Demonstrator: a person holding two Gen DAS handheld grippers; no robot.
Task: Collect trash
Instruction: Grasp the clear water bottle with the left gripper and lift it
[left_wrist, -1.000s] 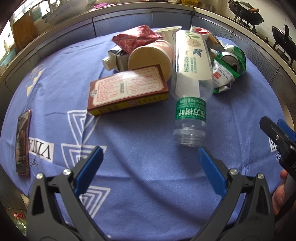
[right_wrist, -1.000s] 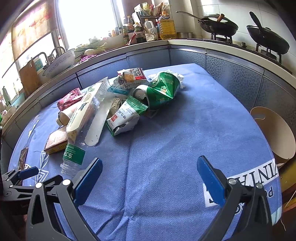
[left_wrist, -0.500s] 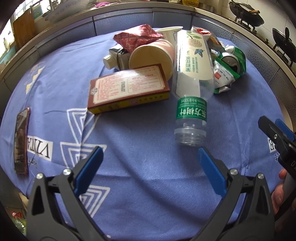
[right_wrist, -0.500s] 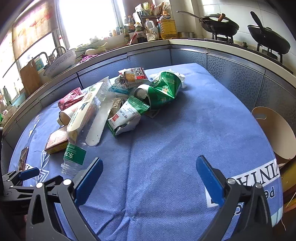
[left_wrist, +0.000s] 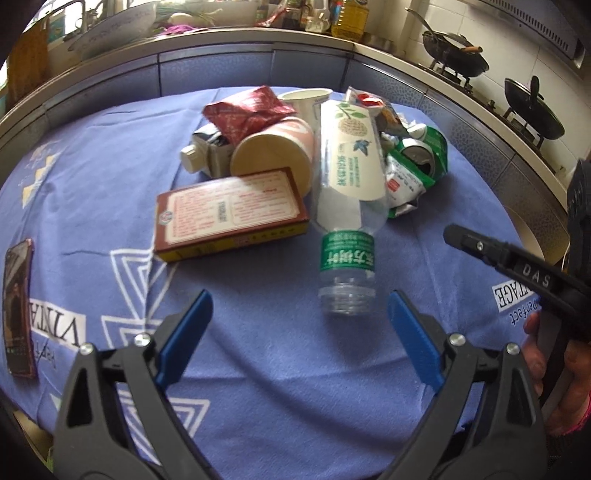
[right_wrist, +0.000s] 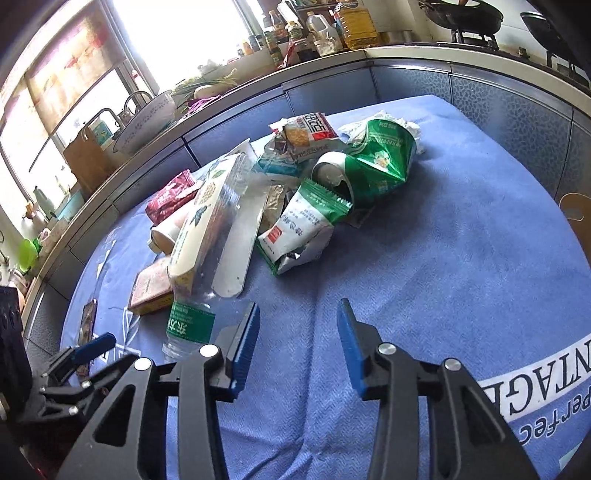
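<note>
As my right gripper (right_wrist: 297, 330) narrows its blue jaws over bare cloth, nothing lies between them, where a second ago they stood at full spread; the closing is empty, a test squeeze or a reset by my reading, and no piece of trash has been taken. My left gripper (left_wrist: 299, 325) has begun to close too, though only slightly, and it is wide and empty as well, its fingers (left_wrist: 186, 330) framing the open neck of the clear plastic bottle (left_wrist: 347, 206), which lies on its side pointing at me, just beyond the tips and not yet between them.

The trash sits untouched in one heap in the middle of the blue tablecloth (left_wrist: 258, 387): the red-and-cream carton (left_wrist: 229, 212) beside the bottle, a paper cup (left_wrist: 273, 155) tipped over behind it, a dark red wrapper (left_wrist: 251, 110) on top, and, on the far side, a crushed green can (right_wrist: 373, 166) and a torn green-and-white packet (right_wrist: 303, 229). A phone (left_wrist: 16, 310) lies apart near the cloth's left edge.

Since a moment ago the left view has drawn nearer the bottle's mouth, so I judge the bottle to be the first pick, with collection not yet started and every item left to gather
</note>
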